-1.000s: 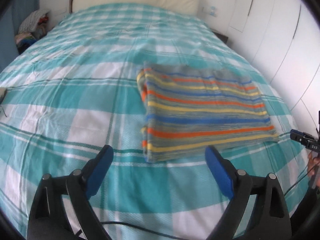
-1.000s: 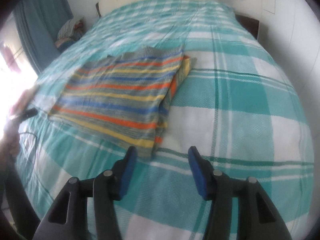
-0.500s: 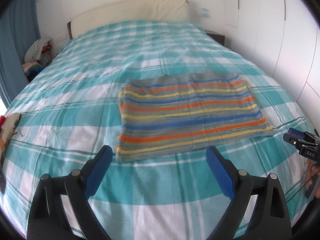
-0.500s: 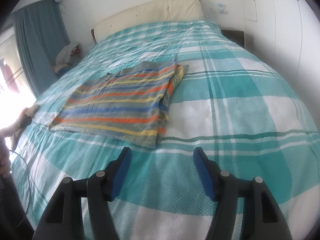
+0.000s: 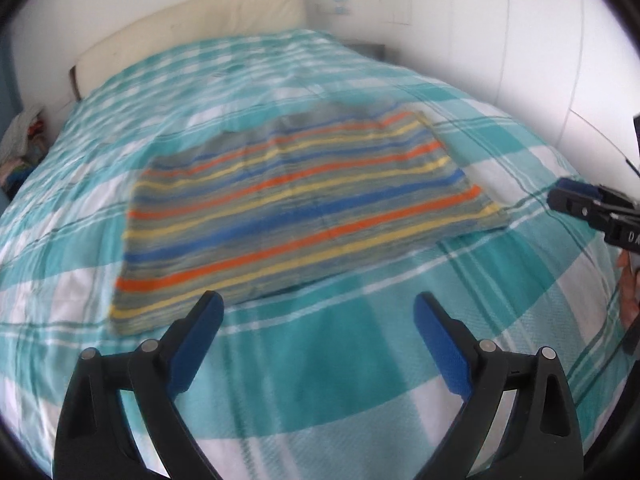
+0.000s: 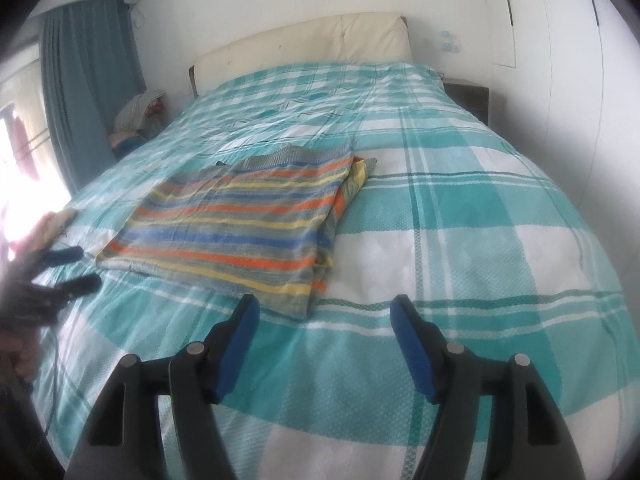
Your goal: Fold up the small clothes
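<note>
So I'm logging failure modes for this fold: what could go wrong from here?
The striped garment lies folded, but lower layers stick out along its right edge; another fold might come out crooked. Both the left gripper and right gripper are open above the plaid bedspread, and might pinch it along with the garment.

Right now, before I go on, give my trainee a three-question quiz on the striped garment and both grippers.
1. True or false: the left gripper grips the striped garment.
2. Multiple choice: the garment lies on A) a bare wooden floor, B) the teal plaid bedspread, C) a chair.
3. Fill in: the right gripper has its jaws ____.

Key:
1. False; it hangs open, short of the garment's near edge.
2. B.
3. Open, with nothing between them.
</note>
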A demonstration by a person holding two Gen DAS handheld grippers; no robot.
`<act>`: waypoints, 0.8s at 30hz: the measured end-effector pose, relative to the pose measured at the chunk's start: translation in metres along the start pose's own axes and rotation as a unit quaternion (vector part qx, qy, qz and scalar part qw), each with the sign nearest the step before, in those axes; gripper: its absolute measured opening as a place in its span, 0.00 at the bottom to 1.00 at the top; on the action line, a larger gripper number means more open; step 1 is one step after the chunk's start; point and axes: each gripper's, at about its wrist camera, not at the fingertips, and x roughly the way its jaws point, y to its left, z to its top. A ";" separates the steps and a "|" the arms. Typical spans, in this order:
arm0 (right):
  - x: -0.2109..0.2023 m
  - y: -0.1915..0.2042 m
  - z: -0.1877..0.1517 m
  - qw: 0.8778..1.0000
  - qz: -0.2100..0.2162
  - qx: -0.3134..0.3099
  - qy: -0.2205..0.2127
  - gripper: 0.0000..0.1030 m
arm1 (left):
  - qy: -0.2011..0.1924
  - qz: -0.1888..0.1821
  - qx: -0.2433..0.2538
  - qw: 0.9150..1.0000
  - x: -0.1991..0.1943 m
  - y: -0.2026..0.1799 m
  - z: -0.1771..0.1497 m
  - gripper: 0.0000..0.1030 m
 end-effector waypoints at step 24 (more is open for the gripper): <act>0.180 -0.090 0.118 0.938 0.180 0.248 0.161 0.66 | -0.035 -0.098 0.108 0.989 0.065 -0.121 0.052 0.09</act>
